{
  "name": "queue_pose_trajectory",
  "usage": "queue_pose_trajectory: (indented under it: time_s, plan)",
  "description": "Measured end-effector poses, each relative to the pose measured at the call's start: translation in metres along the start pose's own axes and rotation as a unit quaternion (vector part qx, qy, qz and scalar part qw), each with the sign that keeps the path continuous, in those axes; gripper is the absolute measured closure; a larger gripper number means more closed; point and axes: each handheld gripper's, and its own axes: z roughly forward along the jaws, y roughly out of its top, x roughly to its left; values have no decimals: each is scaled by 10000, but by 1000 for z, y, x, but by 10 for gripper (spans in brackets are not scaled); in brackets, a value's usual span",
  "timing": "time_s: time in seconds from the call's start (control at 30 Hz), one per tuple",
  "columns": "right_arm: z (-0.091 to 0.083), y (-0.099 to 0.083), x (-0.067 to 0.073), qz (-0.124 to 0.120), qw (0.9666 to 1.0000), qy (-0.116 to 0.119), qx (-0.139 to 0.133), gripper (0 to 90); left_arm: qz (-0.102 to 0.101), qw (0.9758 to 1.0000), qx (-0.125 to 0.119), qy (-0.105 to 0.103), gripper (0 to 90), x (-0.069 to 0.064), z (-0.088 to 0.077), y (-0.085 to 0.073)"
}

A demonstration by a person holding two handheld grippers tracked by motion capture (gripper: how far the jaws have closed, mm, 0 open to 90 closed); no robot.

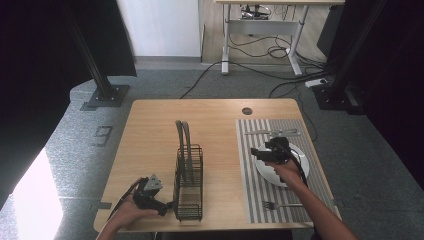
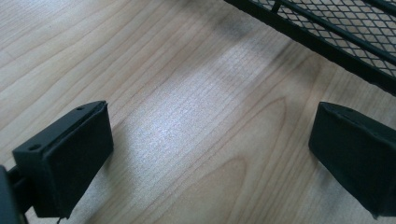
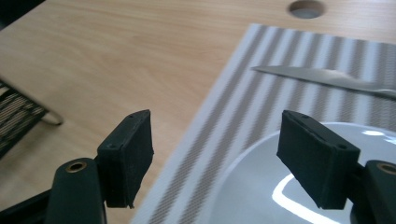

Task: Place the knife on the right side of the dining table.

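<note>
We saw the white plate [image 1: 295,170] on the striped placemat [image 1: 255,190], with a knife [image 1: 272,132] beyond it and a fork [image 1: 280,204] nearer us. Our right gripper [image 3: 215,154] hovered wide and empty over the plate's edge. Our left gripper [image 2: 210,158], equally wide, sat beside the black wire rack [image 1: 189,185].

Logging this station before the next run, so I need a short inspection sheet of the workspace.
Surface: wooden table, striped placemat on its right half.
Job's things: black wire rack mid-table; white plate, knife and fork on the placemat.
Clutter: nothing seen.
Grippers: left gripper open over bare wood beside the rack; right gripper open over the plate's edge.
Cables: loose cables on the floor beyond the table.
Surroundings: grey carpet, black stands, a desk behind.
</note>
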Motion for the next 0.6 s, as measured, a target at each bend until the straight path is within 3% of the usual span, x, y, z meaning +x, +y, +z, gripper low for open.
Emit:
queue_pose_trajectory:
  time_s: [0.27, 0.4, 0.6]
  plan:
    - [9, -13, 44, -258, 9988, 398, 113, 261, -6, 10000, 1, 13, 0, 0, -1, -1]
    - [12, -17, 53, -323, 9983, 472, 140, 261, -4, 10000, 0, 10, 0, -1, -1, -1]
    - [16, -22, 56, -248, 9986, 431, 164, 261, -3, 10000, -1, 8, 0, -1, -1, -1]
